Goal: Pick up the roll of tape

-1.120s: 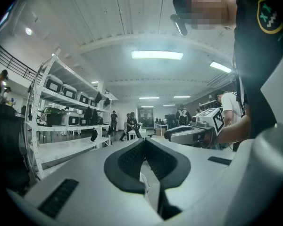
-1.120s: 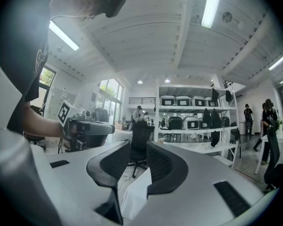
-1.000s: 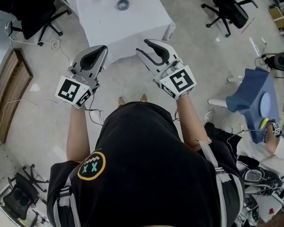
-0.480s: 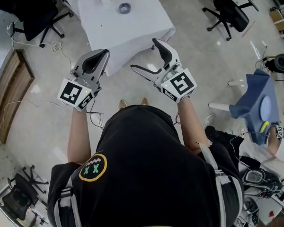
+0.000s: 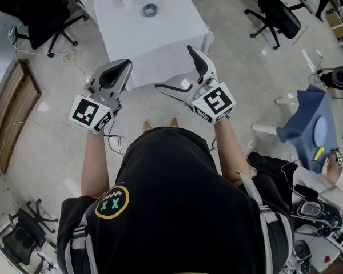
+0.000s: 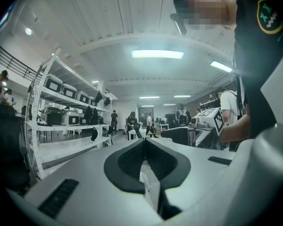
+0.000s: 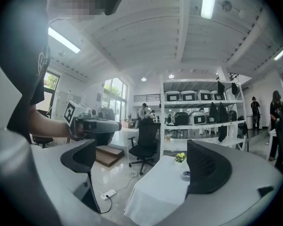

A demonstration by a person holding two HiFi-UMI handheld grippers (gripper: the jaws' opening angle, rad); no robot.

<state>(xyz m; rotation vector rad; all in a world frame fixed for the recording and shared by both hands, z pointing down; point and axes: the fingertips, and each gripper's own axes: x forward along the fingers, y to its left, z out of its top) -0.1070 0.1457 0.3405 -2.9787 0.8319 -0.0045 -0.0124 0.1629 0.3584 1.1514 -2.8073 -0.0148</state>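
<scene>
White table (image 5: 160, 33) ahead with the tape (image 5: 150, 9) at its far end, well apart from you: your right gripper (image 5: 174, 67) has just been opening wide on nothing, left gripper (image 5: 123, 65) pinched together empty, so the whole pickup remains.

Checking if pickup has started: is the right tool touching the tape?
Apart. The head view shows the tape on the far side of the table, bare cloth between it and the right tool, whose jaws have just been opening, empty.
</scene>
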